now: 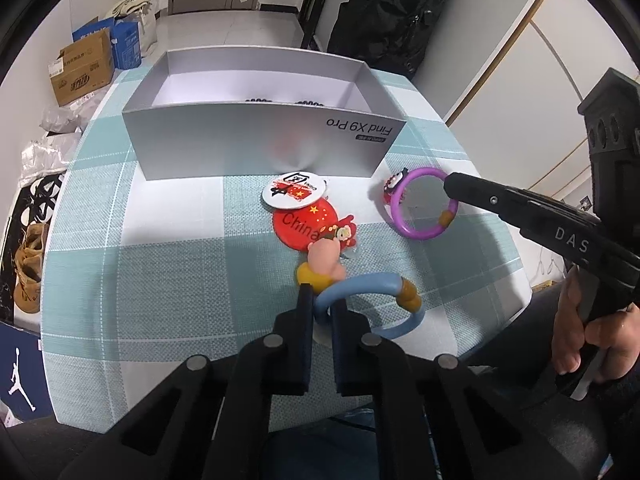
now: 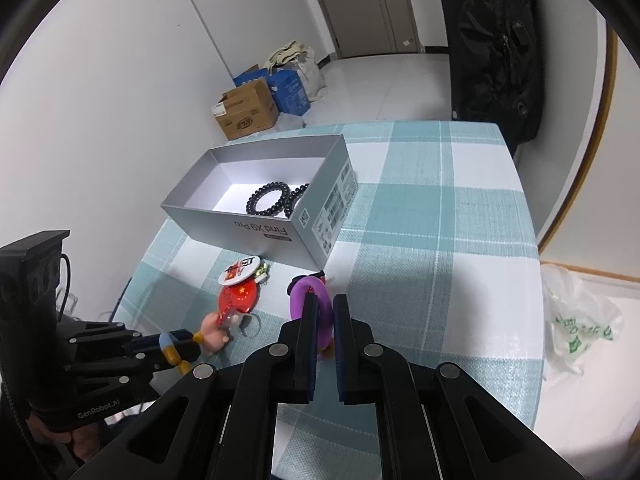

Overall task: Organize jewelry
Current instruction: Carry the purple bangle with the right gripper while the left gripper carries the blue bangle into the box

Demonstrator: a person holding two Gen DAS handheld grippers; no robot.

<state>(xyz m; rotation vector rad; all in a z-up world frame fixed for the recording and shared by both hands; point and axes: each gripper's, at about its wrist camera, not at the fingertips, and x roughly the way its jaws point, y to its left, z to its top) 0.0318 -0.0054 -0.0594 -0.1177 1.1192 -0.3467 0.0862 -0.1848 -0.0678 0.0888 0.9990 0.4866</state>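
My left gripper (image 1: pixel 323 299) is shut on a blue ring bracelet (image 1: pixel 376 286) with a pink pig charm (image 1: pixel 325 261), low over the checked tablecloth. My right gripper (image 2: pixel 325 304) is shut on a purple ring bracelet (image 2: pixel 324 312); that bracelet also shows in the left wrist view (image 1: pixel 420 204) with a red charm. An open silver box (image 2: pixel 280 236) holds black bead bracelets (image 2: pixel 276 198). A red China badge (image 1: pixel 304 220) and a white round badge (image 1: pixel 294 192) lie in front of the box (image 1: pixel 256 144).
The round table (image 2: pixel 440 220) has its edge close on the right. A white plastic bag (image 2: pixel 580 320) and cardboard boxes (image 2: pixel 246 110) sit on the floor. A black bag (image 1: pixel 396 8) hangs behind the table. Shoes (image 1: pixel 30 264) lie at the left.
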